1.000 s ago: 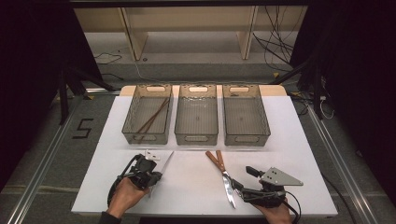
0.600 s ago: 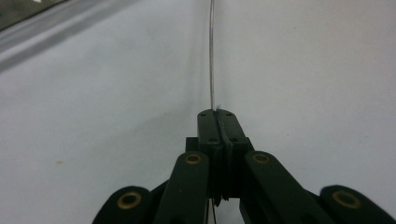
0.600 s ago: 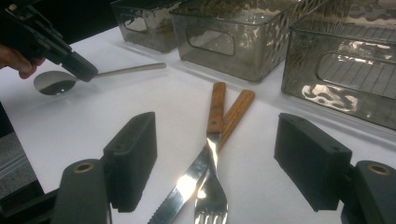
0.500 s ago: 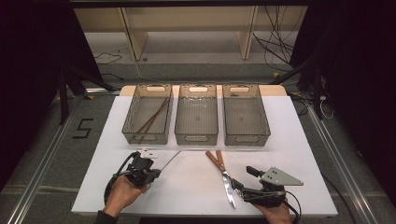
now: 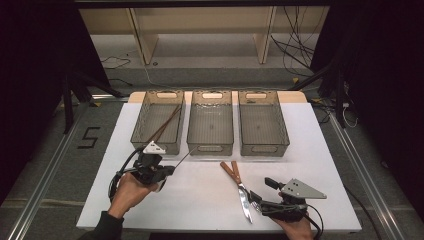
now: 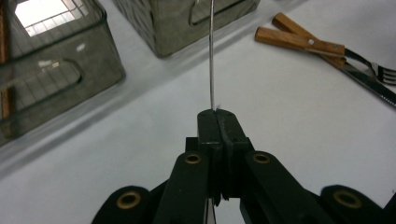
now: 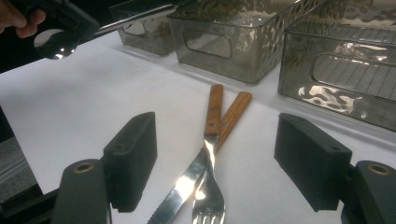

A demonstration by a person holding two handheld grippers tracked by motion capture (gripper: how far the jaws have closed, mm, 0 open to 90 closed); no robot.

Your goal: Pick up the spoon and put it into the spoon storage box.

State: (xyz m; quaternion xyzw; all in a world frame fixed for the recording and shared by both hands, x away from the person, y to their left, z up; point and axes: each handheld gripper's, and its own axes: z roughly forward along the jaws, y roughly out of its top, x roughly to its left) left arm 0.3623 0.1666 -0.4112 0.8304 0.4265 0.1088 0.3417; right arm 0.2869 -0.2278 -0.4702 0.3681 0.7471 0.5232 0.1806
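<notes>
Three smoky see-through bins lined up along the far edge of the white tabletop (image 5: 320, 150). Left bin (image 5: 159, 121) with a pair of brown chopsticks (image 5: 165, 125) leaning inside, middle bin (image 5: 211, 122) and right bin (image 5: 262, 122) with nothing visible in them. Near the front left corner, left gripper (image 5: 167, 171) raised off the surface and aimed toward the bins, jaws clamped tight on a thin metal spoon (image 6: 211, 56), handle sticking out ahead toward the middle bin, bowl end back by the hand. Mid-front, wood-handled knife (image 5: 242, 189) and fork (image 7: 208, 186) crossed flat on the tabletop. By the front right corner, right gripper (image 5: 258, 204) low, jaws spread wide either side of the knife and fork tips, not gripping anything.
</notes>
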